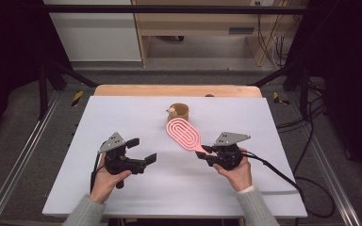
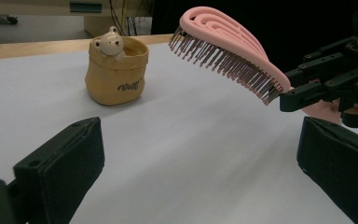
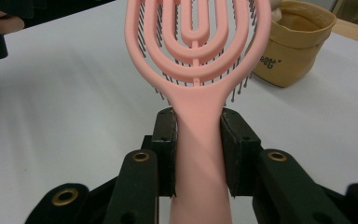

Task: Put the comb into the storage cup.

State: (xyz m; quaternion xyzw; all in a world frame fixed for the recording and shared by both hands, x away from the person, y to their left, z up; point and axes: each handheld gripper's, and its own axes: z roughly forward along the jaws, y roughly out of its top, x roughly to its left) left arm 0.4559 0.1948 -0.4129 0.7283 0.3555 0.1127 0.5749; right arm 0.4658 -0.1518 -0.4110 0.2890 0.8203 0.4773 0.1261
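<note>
1. Left tongs (image 1: 141, 149) nearest me, jaws wide, nothing between them.
2. Right tongs (image 1: 203, 152) clamp the pink hairbrush (image 1: 184, 133) by its handle, head lifted over the table (image 1: 122, 188).
3. Tan pot (image 1: 179, 111) beyond it.

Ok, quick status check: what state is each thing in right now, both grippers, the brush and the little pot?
Pink hairbrush: held by its handle, lifted off the table, bristles facing down, head angled toward the pot.
Right gripper: shut on the brush handle.
Left gripper: open, nothing between its jaws, above the table.
Tan pot: upright on the table, open-topped, a small bear figure at its rim, nothing touching it.
White table: bears the pot.
</note>
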